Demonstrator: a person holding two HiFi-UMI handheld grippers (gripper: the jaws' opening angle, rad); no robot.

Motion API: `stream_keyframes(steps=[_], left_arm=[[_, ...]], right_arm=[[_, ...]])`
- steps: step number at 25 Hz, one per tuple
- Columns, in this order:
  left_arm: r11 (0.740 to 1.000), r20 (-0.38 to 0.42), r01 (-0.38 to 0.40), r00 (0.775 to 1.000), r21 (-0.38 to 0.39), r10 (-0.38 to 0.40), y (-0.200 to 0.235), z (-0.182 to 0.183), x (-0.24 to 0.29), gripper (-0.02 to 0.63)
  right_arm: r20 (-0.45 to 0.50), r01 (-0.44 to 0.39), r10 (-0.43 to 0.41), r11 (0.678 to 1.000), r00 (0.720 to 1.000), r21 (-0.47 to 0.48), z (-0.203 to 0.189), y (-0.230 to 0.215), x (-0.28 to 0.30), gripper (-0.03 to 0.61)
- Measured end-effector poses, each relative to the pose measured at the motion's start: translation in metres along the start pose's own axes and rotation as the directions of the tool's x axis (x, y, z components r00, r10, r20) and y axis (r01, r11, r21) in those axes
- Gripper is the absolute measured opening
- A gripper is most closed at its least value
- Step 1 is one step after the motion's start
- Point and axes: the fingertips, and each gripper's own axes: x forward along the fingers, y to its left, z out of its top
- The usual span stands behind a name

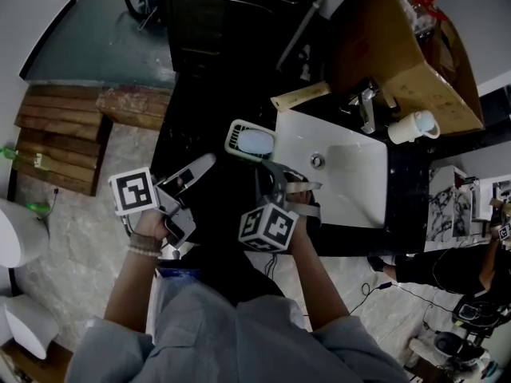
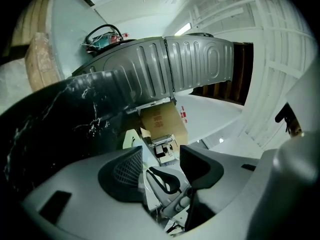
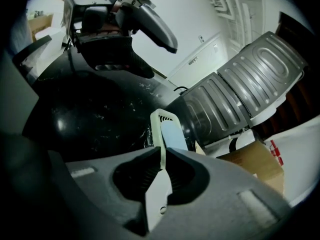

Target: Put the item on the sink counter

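Note:
A pale green soap dish (image 1: 249,140) holding a blue bar of soap (image 1: 257,141) rests on the black sink counter (image 1: 204,126), just left of the white basin. My right gripper (image 1: 269,166) reaches it from the near side. In the right gripper view its jaws are shut on the soap dish (image 3: 164,126), pinching the near rim, with the soap (image 3: 173,134) just beyond. My left gripper (image 1: 192,186) hovers to the left over the counter's near edge. In the left gripper view it (image 2: 160,166) stands open with nothing between its pads.
A white sink basin (image 1: 339,174) with a faucet (image 1: 366,106) fills the counter's right part. A white mug (image 1: 415,126) and a cardboard box (image 1: 407,54) stand beyond it. A dark washing machine (image 1: 231,22) is behind the counter. Wooden slats (image 1: 56,142) lie left.

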Motion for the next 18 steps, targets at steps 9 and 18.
stream_keyframes(steps=[9, 18], left_arm=[[0.965, -0.022, -0.018, 0.999, 0.263, 0.024, -0.021, 0.004, -0.016, 0.087], [0.943, -0.001, 0.0, 1.0, 0.333, 0.0, -0.048, 0.005, -0.042, 0.008]], right_arm=[[0.123, 0.05, -0.108, 0.915, 0.987, 0.4, 0.024, -0.023, -0.048, -0.002], [0.255, -0.038, -0.169, 0.763, 0.952, 0.646, 0.059, -0.032, -0.102, -0.002]])
